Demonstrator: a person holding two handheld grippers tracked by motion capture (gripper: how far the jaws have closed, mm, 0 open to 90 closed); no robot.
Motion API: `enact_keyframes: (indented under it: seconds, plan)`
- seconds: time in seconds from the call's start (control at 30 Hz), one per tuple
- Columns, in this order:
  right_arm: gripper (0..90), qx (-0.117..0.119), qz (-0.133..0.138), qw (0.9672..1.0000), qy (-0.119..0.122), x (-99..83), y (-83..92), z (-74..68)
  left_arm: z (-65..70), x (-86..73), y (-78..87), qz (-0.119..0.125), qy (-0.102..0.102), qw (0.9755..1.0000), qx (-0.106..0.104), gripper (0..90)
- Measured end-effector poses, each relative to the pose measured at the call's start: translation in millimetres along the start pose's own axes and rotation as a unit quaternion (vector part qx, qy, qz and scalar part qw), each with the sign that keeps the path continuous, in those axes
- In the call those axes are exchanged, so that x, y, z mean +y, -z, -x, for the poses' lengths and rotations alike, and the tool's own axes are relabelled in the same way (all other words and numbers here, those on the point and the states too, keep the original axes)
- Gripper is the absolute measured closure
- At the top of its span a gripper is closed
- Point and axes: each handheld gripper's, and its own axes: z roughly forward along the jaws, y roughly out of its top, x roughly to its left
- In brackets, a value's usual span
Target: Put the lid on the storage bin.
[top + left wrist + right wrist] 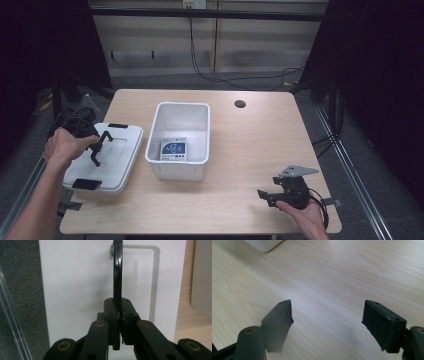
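Nearest me, my right claw (pixel 265 196) sits low over the table (pixel 250 150) near its near right corner, jaws pointing left across the wood. In the right gripper view its jaws stand wide apart with only bare wood between them; it is released and holds nothing.

Farther in, at the left edge, lies the lid (pixel 106 156), a white rectangle with its long axis running from the near edge toward the far one, slightly slanted, its left side overhanging the table. A black clip (pixel 86 184) sits on its near end and another on its far end. From its middle rises a black handle (pixel 117 277), swung up off the lid. My left claw (pixel 97 147) comes in from the left and is clenched on that handle: in the left gripper view both pads press on the thin black bar, which runs straight away from the jaws to a screw on the lid.

Just right of the lid, near the table's middle, stands the open white bin (pixel 179 140), with a blue-and-white card (pixel 174 150) at its bottom.
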Motion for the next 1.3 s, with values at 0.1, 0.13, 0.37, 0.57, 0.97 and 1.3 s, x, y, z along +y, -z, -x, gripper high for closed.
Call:
enact_keyframes:
  seconds: [0.1, 0.13, 0.37, 0.57, 0.97, 1.3]
  plan:
    - [23.2, 0.000, 0.000, 1.0000, 0.000, -0.1, 0.1, 0.1, -0.7, -0.4, 4.7, 0.005, -0.002, 1.0000, -0.001, 85.1]
    - [23.2, 0.000, 0.000, 1.0000, -0.001, -0.2, 0.0, 0.1, -0.8, -0.4, 6.2, 0.008, -0.003, 1.0000, -0.001, 85.1]
    - [23.1, 0.001, 0.000, 1.0000, 0.001, -0.2, -0.5, 0.5, -1.2, 0.4, 21.2, 0.016, -0.014, 0.9997, -0.008, 85.2]
    - [22.8, 0.002, 0.001, 1.0000, 0.003, -0.3, -0.3, 0.5, -1.6, -2.0, 33.4, 0.029, -0.022, 0.9993, -0.013, 85.2]
    - [22.5, 0.002, 0.000, 1.0000, 0.003, -0.3, -0.5, 0.5, 1.0, -1.3, 61.4, 0.047, -0.024, 0.9984, -0.019, 85.1]
    - [22.4, 0.002, -0.001, 1.0000, 0.004, -0.5, -0.6, 0.4, 11.4, 2.7, 82.6, 0.059, -0.021, 0.9978, -0.021, 85.2]
